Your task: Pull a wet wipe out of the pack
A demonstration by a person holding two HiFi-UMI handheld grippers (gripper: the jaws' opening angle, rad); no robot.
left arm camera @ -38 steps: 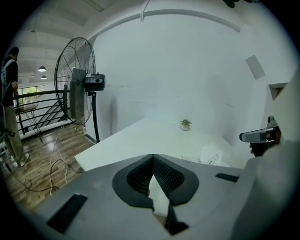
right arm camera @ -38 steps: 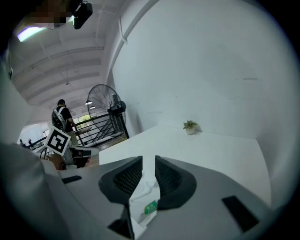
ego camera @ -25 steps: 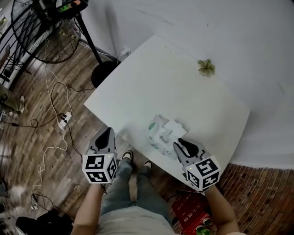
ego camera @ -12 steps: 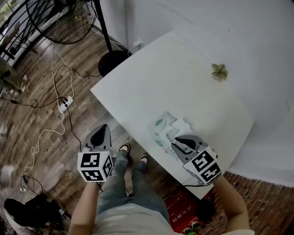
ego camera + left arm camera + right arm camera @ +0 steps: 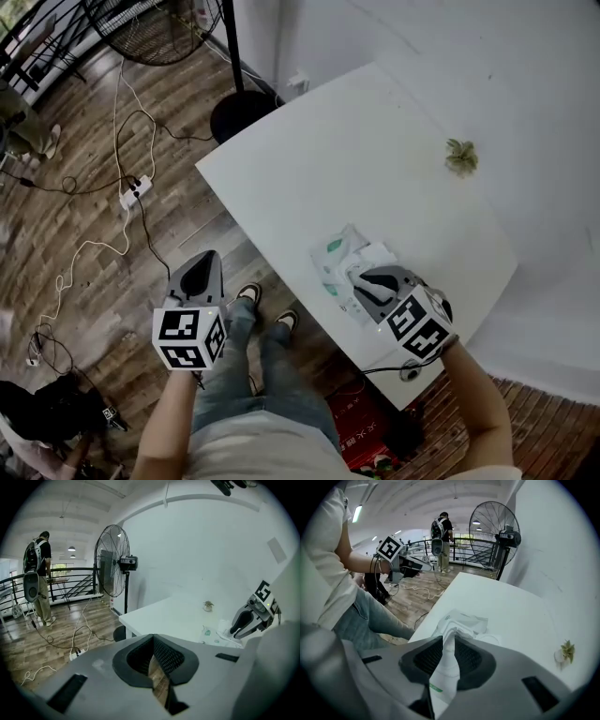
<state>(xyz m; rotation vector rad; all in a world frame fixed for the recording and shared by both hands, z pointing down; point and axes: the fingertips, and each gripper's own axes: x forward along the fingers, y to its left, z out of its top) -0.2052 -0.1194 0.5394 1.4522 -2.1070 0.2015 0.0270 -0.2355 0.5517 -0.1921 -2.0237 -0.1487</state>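
The pack [image 5: 333, 262] is lying on the tabletop [image 5: 375, 159] near its lower edge. The right hand-held gripper [image 5: 364, 279] is sitting just lower right of the pack, with a wet wipe [image 5: 449, 653] between its jaws. The left hand-held gripper [image 5: 200, 274] is hanging at lower left, over the floor [image 5: 84, 281].

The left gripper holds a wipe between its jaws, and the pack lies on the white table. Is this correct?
Not quite: it is the right gripper whose jaws hold the wipe, as the right gripper view shows. The pack does lie on the white table.
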